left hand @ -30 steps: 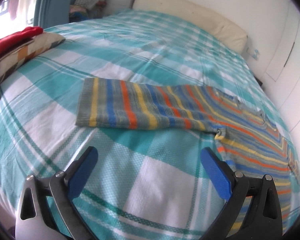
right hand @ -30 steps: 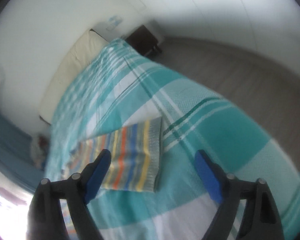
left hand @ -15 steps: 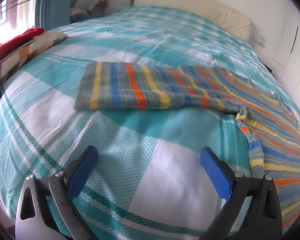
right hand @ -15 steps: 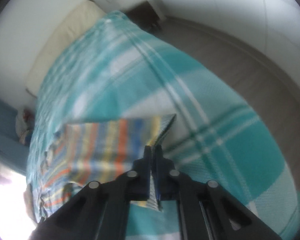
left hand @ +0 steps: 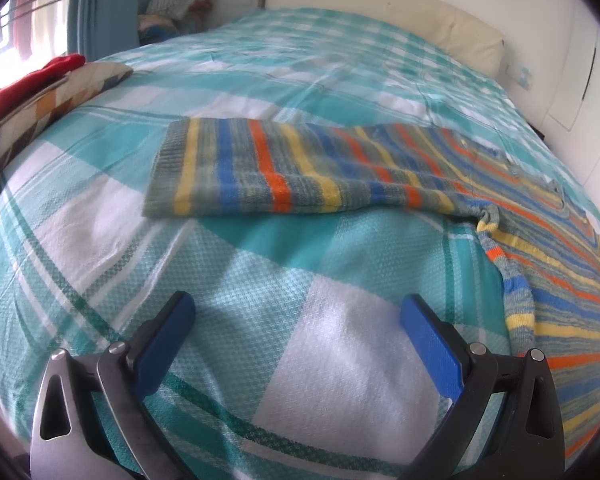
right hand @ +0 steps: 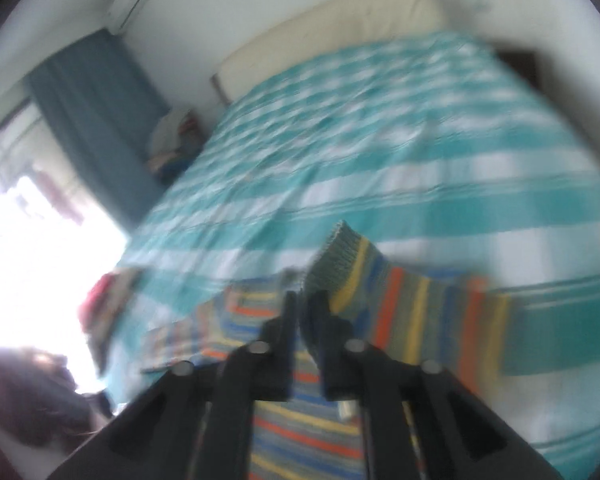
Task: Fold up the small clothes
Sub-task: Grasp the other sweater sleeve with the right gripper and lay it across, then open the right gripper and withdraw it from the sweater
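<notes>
A bed (left hand: 300,64) with a teal-and-white checked cover fills a white-walled room; a cream headboard (left hand: 384,12) stands at the far end and a teal curtain (left hand: 100,0) hangs by the bright window. 1 patterned pillow (left hand: 60,96) carries 1 red cloth (left hand: 32,80). 1 striped sweater (left hand: 300,168) lies on the cover, 1 sleeve stretched flat well ahead of the left gripper (left hand: 296,320), whose jaws are spread over bare cover. The right gripper (right hand: 304,308) is clamped on the other sleeve's cuff, lifted above the sweater's body; that view is blurred.
</notes>
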`<state>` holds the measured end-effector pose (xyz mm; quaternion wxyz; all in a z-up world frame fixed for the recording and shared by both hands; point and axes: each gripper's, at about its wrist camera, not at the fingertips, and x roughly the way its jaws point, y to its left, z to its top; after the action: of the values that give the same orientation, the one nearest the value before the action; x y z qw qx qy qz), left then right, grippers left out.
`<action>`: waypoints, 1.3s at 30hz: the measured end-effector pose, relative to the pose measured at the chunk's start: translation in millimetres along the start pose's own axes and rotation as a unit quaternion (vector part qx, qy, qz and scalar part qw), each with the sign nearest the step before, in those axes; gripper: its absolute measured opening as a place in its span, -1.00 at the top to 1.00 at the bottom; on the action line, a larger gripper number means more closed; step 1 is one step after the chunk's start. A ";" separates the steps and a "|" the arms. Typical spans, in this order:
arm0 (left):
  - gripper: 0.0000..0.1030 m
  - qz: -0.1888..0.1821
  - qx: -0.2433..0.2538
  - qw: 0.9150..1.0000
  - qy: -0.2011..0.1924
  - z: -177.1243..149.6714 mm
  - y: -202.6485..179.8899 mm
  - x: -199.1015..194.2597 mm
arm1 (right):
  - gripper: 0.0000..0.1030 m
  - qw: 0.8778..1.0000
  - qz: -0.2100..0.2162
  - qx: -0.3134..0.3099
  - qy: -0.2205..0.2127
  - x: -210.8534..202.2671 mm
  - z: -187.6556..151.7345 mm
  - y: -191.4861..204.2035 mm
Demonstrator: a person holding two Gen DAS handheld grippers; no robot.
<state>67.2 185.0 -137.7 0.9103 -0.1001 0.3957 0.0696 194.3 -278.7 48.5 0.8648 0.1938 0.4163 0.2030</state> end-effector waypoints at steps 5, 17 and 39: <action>-0.99 -0.003 -0.002 1.000 0.000 0.2 0.3 -0.3 | -0.27 0.999 0.034 0.029 0.012 26.7 -20.2 3.7; -0.99 0.009 0.010 1.000 0.006 -0.4 -6.2 2.2 | -0.32 0.984 -0.177 -0.003 0.036 -24.1 -71.2 -99.7; -0.99 0.006 0.011 1.000 0.008 -0.1 -6.2 5.8 | -0.29 0.961 -0.228 -0.153 0.011 5.6 -106.8 -79.2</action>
<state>72.3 179.3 -141.2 0.9077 -0.0883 0.4041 0.0701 127.3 -324.8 -56.8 0.9030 -0.0434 0.4227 0.0642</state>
